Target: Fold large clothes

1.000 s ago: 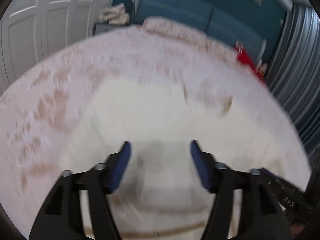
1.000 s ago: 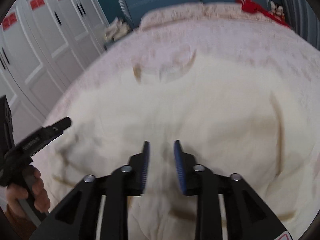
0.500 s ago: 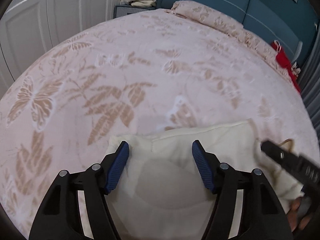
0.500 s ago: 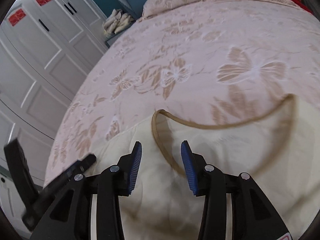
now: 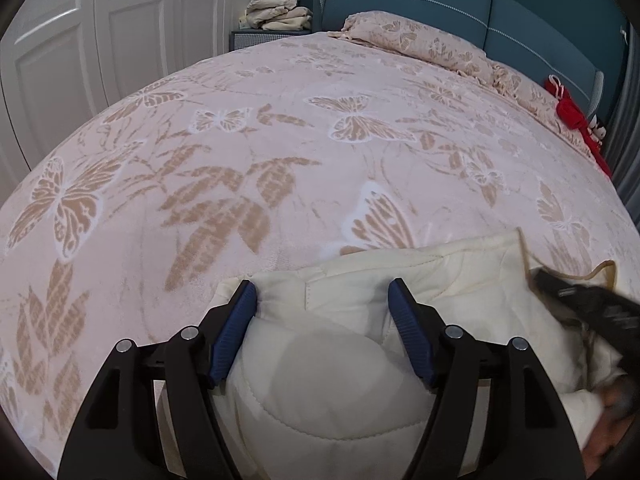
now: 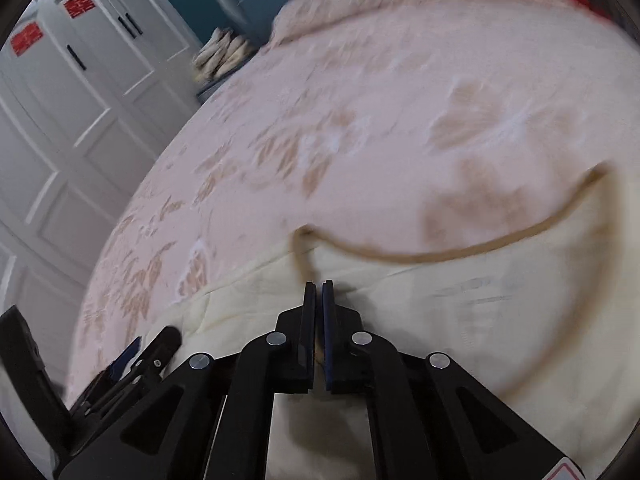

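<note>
Over on the far left we've got white panelled wardrobe doors [image 5: 100, 40], and next to them a little pile of folded beige laundry [image 5: 278, 12] sitting on a nightstand by the teal headboard [image 5: 440, 12]. The bed itself is covered in a pink bedspread [image 5: 280, 128] with tan butterflies and leaves all over it.

Near us, the cream quilted garment [image 5: 340, 360] lies on the close edge of the bed. Our left gripper [image 5: 323, 300] is spread wide, blue pads apart, straddling a puffy bit of the garment but not squeezing anything. Its far edge runs just past the fingertips.

Moving right, the right gripper [image 6: 317, 292] is clamped tight, its two pads almost touching, right where the garment's [image 6: 460, 312] tan-trimmed edge [image 6: 440, 254] starts. Looks like it's pinching the fabric there, though that view is pretty blurry, so we can't swear how much cloth is between the pads. The trim curves off in a long arc to the right across the bedspread [image 6: 360, 100].

Far right, up by the pillows [image 5: 420, 40], there's a red item [image 5: 576, 120] at the edge of the bed, next to a grey curtain [image 5: 628, 140].
</note>
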### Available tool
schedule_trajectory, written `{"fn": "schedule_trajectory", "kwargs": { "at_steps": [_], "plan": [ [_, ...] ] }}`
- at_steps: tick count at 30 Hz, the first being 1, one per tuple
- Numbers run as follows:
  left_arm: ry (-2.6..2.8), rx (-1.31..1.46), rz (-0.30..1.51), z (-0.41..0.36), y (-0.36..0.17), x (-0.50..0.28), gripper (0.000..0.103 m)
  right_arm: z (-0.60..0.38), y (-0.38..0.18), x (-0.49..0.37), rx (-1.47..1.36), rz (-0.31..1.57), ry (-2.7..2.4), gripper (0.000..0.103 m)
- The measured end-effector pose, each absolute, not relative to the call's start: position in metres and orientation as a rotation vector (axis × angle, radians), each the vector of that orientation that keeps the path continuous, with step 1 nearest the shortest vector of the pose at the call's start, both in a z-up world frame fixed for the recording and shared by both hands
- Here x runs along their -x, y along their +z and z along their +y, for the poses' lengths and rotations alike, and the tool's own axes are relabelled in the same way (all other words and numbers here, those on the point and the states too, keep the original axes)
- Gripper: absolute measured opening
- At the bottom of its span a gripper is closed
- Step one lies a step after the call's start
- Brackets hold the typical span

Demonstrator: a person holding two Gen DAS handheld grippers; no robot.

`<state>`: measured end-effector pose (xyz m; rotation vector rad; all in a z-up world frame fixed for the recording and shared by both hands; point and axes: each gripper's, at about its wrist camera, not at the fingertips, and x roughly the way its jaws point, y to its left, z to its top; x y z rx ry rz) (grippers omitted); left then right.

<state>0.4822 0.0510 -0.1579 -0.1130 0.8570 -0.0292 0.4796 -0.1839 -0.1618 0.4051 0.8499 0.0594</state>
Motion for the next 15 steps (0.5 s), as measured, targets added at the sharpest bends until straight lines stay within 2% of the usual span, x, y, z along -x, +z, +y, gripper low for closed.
{"fn": "schedule_trajectory", "kwargs": {
  "at_steps": [3, 6, 7, 11, 12, 13, 15],
  "plan": [
    [-0.034, 0.104, 0.872, 0.050, -0.149, -0.482, 0.066, -0.226, -0.130, -0.440, -0.437, 0.752, 0.022, 0.002],
    [-0.072, 0.128, 0.805, 0.048, -0.115, -0.463, 0.066, -0.279, -0.116, -0.408, -0.407, 0.721, -0.073, 0.005],
    [-0.101, 0.143, 0.793, 0.043, -0.106, -0.459, 0.066, -0.291, -0.117, -0.406, -0.396, 0.733, -0.094, 0.011],
    [-0.220, 0.136, 0.838, -0.001, -0.088, -0.466, 0.066, -0.332, -0.143, -0.416, -0.441, 0.856, -0.133, 0.012],
    [-0.237, 0.105, 0.865, -0.019, -0.091, -0.472, 0.066, -0.338, -0.151, -0.419, -0.459, 0.874, -0.134, 0.010],
    [-0.236, 0.078, 0.874, -0.030, -0.096, -0.474, 0.066, -0.341, -0.155, -0.421, -0.463, 0.886, -0.139, 0.004],
    [-0.207, 0.020, 0.897, -0.048, -0.111, -0.480, 0.066, -0.339, -0.165, -0.423, -0.422, 0.910, -0.141, 0.000]
  ]
}}
